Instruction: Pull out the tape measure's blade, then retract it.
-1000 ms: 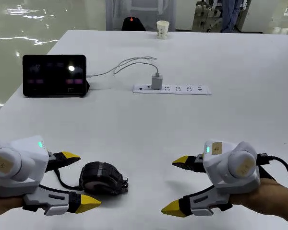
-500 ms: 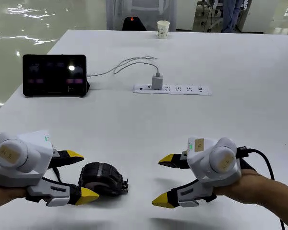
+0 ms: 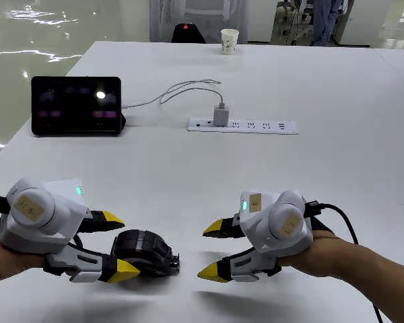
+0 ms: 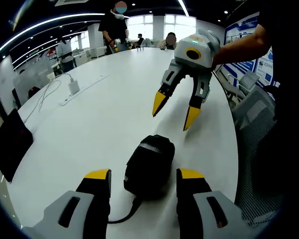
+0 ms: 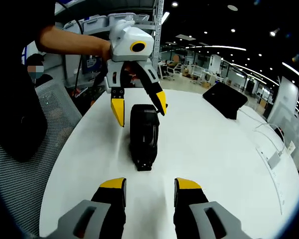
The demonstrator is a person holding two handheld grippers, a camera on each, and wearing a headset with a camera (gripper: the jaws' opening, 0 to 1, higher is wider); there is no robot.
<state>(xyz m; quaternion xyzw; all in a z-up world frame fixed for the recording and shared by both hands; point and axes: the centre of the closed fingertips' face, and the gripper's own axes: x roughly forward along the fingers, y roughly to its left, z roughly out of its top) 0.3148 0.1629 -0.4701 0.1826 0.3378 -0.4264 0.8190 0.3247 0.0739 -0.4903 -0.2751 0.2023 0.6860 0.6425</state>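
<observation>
Head view takes in a white table (image 3: pixel 209 161) that holds everything. On its near edge the two grippers face each other, each held in a person's hand with the forearm coming in from the side. The left gripper (image 3: pixel 124 243) lies low over the tabletop with its yellow-tipped jaws spread apart and pointing right. The right gripper (image 3: pixel 207 250) points left with its jaws also spread and nothing between them. It is rolled, so one tip sits above and beyond the other.

Farther back on the left a dark tablet (image 3: pixel 76 105) stands propped up. Right of it a white power strip (image 3: pixel 242 125) lies flat, with a pale cable (image 3: pixel 168 92) looping from it toward the tablet.

The black tape measure (image 3: pixel 143 249) rests on the table between the left gripper's open jaws. In the left gripper view the case sits between the two yellow tips without being clamped. It is close to the right-hand tip, but whether it touches I cannot tell. A thin black cord (image 4: pixel 123 217) trails from the case back toward that gripper. In the right gripper view the blade's mouth faces the right gripper, with the blade drawn in. The right gripper's tips are near the case but apart from it.

A paper cup (image 3: pixel 228 40) stands at the far edge of the table. A small white charger (image 3: pixel 219 114) is plugged into the strip.
</observation>
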